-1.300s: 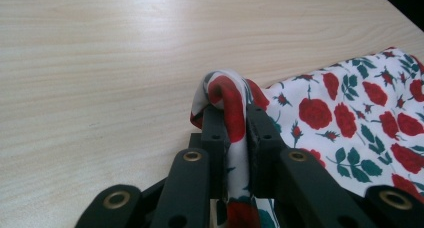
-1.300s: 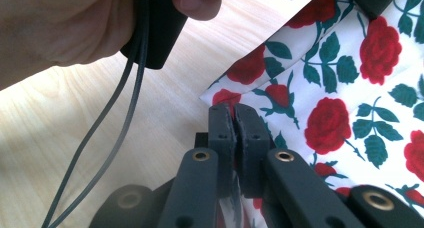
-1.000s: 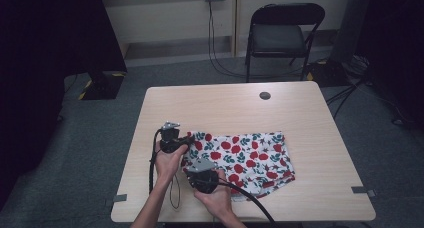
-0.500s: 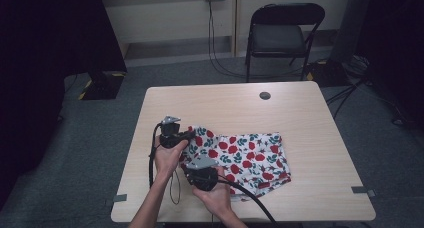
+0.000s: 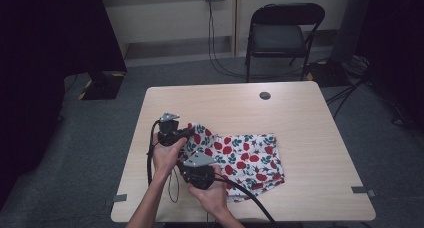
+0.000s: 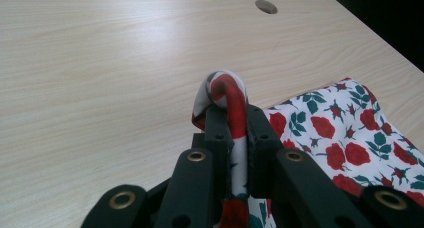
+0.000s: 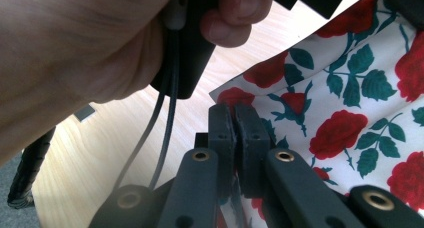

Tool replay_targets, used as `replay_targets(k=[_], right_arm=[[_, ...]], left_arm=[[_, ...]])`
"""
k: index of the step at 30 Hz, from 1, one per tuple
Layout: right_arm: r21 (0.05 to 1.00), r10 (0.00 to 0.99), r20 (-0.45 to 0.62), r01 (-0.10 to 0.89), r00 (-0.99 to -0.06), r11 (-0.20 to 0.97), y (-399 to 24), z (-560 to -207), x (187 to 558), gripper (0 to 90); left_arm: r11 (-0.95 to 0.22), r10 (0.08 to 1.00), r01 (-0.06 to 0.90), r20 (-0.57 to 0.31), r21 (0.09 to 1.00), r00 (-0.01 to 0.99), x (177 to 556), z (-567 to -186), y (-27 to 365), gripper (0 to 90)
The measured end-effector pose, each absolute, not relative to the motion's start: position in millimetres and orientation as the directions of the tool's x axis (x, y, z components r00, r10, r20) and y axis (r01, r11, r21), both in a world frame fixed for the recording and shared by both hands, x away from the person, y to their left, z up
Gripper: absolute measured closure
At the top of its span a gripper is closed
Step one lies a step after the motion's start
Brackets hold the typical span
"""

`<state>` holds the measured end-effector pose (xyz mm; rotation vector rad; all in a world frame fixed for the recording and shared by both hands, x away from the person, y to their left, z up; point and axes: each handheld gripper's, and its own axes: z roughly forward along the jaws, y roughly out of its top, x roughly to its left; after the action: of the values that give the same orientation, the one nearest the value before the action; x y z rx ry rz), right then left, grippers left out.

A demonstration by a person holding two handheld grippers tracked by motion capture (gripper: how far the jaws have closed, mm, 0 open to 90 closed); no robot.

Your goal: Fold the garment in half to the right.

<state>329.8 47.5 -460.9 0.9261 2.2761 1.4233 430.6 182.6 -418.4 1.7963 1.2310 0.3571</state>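
Observation:
A white cloth with red roses and green leaves (image 5: 247, 155) lies on the right half of the wooden table (image 5: 300, 113). My left gripper (image 5: 192, 131) is shut on the cloth's near left corner and holds it a little above the table. In the left gripper view the pinched cloth (image 6: 227, 90) loops over the closed jaws of the left gripper (image 6: 235, 113). My right gripper (image 5: 191, 164) sits just below, shut on the cloth's left edge. In the right gripper view the right gripper (image 7: 233, 113) clamps the cloth (image 7: 350, 103), with the other hand (image 7: 100, 48) close above.
A round cable hole (image 5: 265, 95) marks the table's far side. A black folding chair (image 5: 280, 35) stands beyond the table, with cables on the floor (image 5: 220, 63). Grey tape marks (image 5: 120, 198) sit at the front corners. The table's left half is bare wood.
The left gripper has risen a little with the cloth corner, drawing the cloth's left end up off the table. The right gripper has stayed put.

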Motion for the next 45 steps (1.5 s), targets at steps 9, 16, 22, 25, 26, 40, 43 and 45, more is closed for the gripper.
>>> replay_targets(k=[9, 16, 22, 25, 26, 40, 43, 45], right_arm=[[0.900, 0.659, 0.076, 0.335, -0.749, 0.278, 50.0, -450.8, 328.5, 87.5], [0.918, 0.676, 0.065, 0.310, -0.734, 0.248, 42.0, -443.2, 325.5, 87.5], [0.924, 0.684, 0.074, 0.308, -0.726, 0.227, 32.5, -441.0, 325.4, 87.5], [0.927, 0.691, 0.070, 0.303, -0.719, 0.221, 27.7, -442.0, 324.2, 87.6], [0.925, 0.691, 0.073, 0.307, -0.719, 0.222, 25.7, -443.0, 324.5, 87.5], [0.927, 0.723, 0.093, 0.325, -0.684, 0.188, 0.5, -447.9, 326.7, 87.6], [0.926, 0.733, 0.096, 0.331, -0.674, 0.183, -6.2, -448.8, 327.6, 87.6], [0.927, 0.738, 0.099, 0.332, -0.667, 0.176, -10.5, -449.0, 327.8, 87.6]], left_arm=[[-0.088, 0.858, 0.580, -0.234, 0.810, 0.457, 428.4, -404.1, 186.5, 83.7], [-0.083, 0.862, 0.565, -0.225, 0.821, 0.454, 428.4, -397.8, 176.1, 83.7], [-0.097, 0.860, 0.565, -0.217, 0.820, 0.462, 429.6, -395.1, 166.1, 83.6], [-0.115, 0.864, 0.562, -0.197, 0.819, 0.464, 430.2, -396.2, 158.7, 83.5], [-0.110, 0.863, 0.563, -0.202, 0.819, 0.463, 430.8, -397.6, 156.5, 83.5], [-0.120, 0.850, 0.576, -0.217, 0.808, 0.481, 434.8, -402.9, 136.1, 83.3], [-0.126, 0.848, 0.578, -0.215, 0.807, 0.484, 434.9, -403.9, 131.6, 83.2], [-0.132, 0.848, 0.579, -0.211, 0.804, 0.486, 435.3, -405.1, 128.5, 83.1]])
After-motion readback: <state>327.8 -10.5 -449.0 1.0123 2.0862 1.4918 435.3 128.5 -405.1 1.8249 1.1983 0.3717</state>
